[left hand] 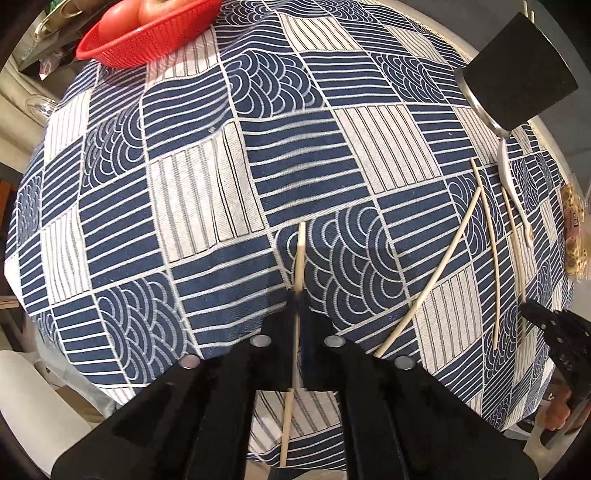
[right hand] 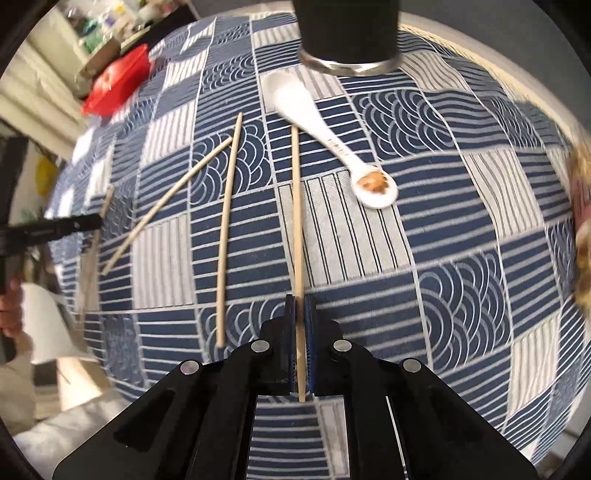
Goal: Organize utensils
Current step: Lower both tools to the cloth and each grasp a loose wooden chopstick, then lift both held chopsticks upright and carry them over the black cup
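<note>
The left gripper (left hand: pixel 297 295) is clamped on one chopstick (left hand: pixel 300 254); the stick runs between the pads, one end out ahead over the cloth and the other trailing back under the gripper body. No gap is seen at the pads. Whether this stick is lifted clear of the tablecloth (left hand: pixel 207 192) or only pinched in place cannot be told.

The right gripper (right hand: pixel 301 314) is likewise closed on a second chopstick (right hand: pixel 297 206), gripped near its near end, with the far end reaching toward the spoon's bowl. It appears to lie flat on the cloth, so the lift is judged not yet done.

Just left of the held stick, two loose chopsticks are seen flat on the cloth: one roughly parallel (right hand: pixel 229 229), one angled away (right hand: pixel 166 206). A white ceramic spoon (right hand: pixel 317 122) with a paw-print handle end lies just right of the held stick's far end, its bowl close to the base of the black utensil holder (right hand: pixel 349 33). The holder stands upright at the far edge; its inside is not visible, though stick tips appear to poke above its rim in the left view.

Progress is judged early: two sticks gripped, none seen being placed, two sticks and the spoon untouched. A red basket (left hand: pixel 147 37) with fruit sits well apart at the far left.
</note>
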A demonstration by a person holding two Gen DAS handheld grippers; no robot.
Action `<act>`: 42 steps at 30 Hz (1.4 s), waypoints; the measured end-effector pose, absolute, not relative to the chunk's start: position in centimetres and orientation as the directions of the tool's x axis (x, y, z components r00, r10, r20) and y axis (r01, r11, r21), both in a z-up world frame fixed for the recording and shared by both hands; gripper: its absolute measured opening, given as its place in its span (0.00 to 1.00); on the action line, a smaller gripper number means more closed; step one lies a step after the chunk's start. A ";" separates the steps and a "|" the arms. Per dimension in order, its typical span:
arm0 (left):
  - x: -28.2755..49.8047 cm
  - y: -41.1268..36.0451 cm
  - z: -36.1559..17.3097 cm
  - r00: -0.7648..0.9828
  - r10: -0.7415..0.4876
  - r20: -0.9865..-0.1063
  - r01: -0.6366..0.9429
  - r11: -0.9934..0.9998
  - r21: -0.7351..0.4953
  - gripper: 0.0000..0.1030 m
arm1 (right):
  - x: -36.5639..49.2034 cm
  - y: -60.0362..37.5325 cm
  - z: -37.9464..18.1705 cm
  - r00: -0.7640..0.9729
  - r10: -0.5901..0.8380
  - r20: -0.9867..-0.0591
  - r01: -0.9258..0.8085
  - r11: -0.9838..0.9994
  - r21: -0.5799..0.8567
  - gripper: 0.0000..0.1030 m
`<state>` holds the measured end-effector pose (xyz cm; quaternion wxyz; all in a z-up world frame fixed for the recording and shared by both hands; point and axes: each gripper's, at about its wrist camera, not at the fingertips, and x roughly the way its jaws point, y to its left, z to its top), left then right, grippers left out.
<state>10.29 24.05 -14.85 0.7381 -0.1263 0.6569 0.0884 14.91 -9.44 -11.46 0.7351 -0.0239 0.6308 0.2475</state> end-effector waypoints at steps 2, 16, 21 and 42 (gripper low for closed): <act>11.0 24.3 -14.3 0.117 -0.022 -0.993 -0.290 0.956 -0.055 0.00 | 14.8 -10.3 -11.0 0.082 0.369 -0.926 -0.360 0.877 0.318 0.05; 9.4 27.6 -12.1 0.145 0.002 -0.989 -0.274 0.961 -0.038 0.00 | 13.0 -14.2 -5.4 0.175 0.461 -0.870 -0.321 0.862 0.392 0.05; 8.6 26.4 -11.7 0.158 -0.012 -0.987 -0.240 0.969 -0.051 0.03 | 12.7 -14.3 -5.1 0.181 0.471 -0.863 -0.316 0.859 0.403 0.05; 6.2 22.7 -10.6 0.148 -0.020 -0.989 -0.153 0.987 -0.042 0.04 | 11.5 -16.0 -4.2 0.221 0.490 -0.843 -0.299 0.857 0.420 0.05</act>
